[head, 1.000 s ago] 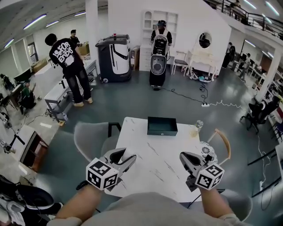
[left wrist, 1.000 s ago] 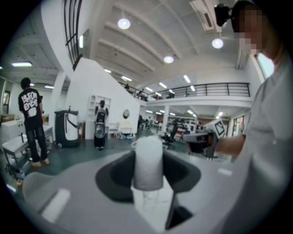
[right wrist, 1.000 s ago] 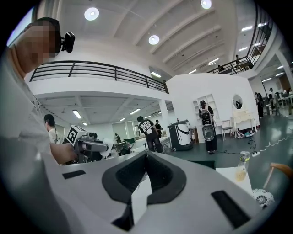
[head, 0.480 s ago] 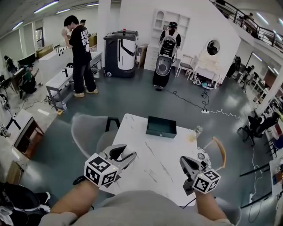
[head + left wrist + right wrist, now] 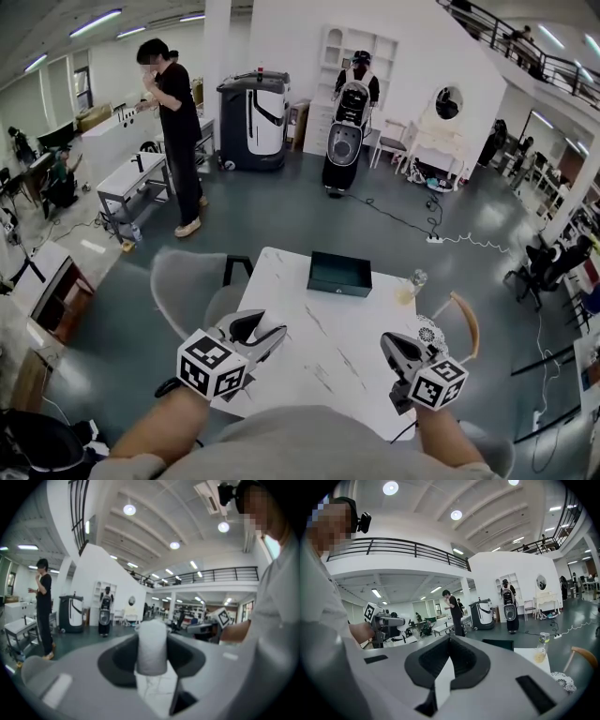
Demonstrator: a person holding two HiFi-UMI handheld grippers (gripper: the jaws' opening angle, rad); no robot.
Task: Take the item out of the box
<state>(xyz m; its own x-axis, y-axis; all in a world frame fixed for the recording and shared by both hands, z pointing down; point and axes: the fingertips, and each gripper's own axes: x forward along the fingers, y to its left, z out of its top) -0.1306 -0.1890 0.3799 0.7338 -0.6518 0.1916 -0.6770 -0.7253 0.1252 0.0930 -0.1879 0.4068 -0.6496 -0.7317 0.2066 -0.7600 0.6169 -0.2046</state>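
A dark open box (image 5: 339, 274) sits at the far edge of the white marble table (image 5: 328, 347); what lies inside it does not show. It is also in the right gripper view as the box (image 5: 498, 644). My left gripper (image 5: 270, 332) hovers over the table's near left, far from the box. In the left gripper view it (image 5: 151, 634) is shut on a pale grey roll (image 5: 151, 651) standing upright between the jaws. My right gripper (image 5: 388, 343) hangs over the near right; in its own view it (image 5: 450, 637) is shut, tips together, holding nothing.
A small bottle (image 5: 413, 281) with yellowish liquid stands right of the box. A grey chair (image 5: 187, 286) is at the table's left, a wooden-backed chair (image 5: 469, 319) with a patterned seat at its right. A person in black (image 5: 178, 122) walks far behind, beside white machines.
Both grippers stay where they were over the near table. The head view has shifted slightly, and the person in black has walked to the right in the background.
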